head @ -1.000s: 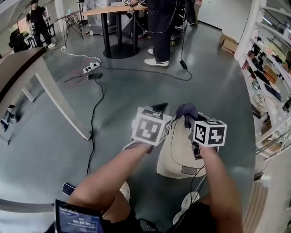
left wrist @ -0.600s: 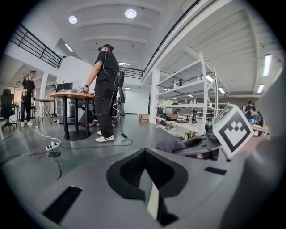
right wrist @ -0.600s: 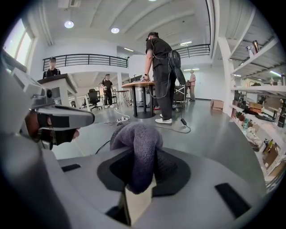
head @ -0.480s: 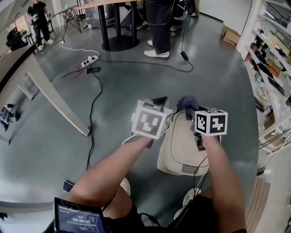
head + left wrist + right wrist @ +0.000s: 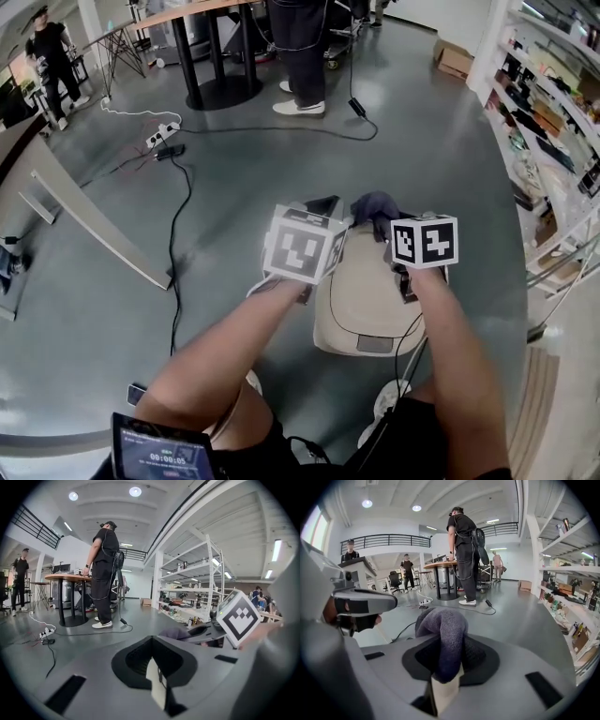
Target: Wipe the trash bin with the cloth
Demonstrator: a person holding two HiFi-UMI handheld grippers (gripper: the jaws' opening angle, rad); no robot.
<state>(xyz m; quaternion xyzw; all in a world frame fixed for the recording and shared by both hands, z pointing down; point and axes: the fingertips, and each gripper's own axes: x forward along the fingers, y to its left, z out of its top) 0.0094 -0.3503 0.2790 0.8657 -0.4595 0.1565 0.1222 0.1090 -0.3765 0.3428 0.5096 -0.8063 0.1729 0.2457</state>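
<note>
Both tongs hang over the trash bin [image 5: 367,298] on the floor [image 5: 234,197]. My right tongs [image 5: 444,682] clamp the soft, limp cloth [image 5: 443,632] by a fold; left tongs [image 5: 157,686] closed, empty. Bin likely light, may slide.

Open-plan lab or workshop hall.
Grey floor [image 5: 450,159]; stocked white shelves [image 5: 553,122]; standing table [image 5: 202,9]; power strip [image 5: 159,133] with trailing cables [image 5: 172,234]; mezzanine railing [image 5: 389,540].

Both bare forearms are extended forward and down, side by side, the left gripper [image 5: 322,206] being held with its jaws pressed together on nothing, while the right gripper [image 5: 386,228], just beside it, is clamped on a dark purple cloth [image 5: 443,630].
</note>
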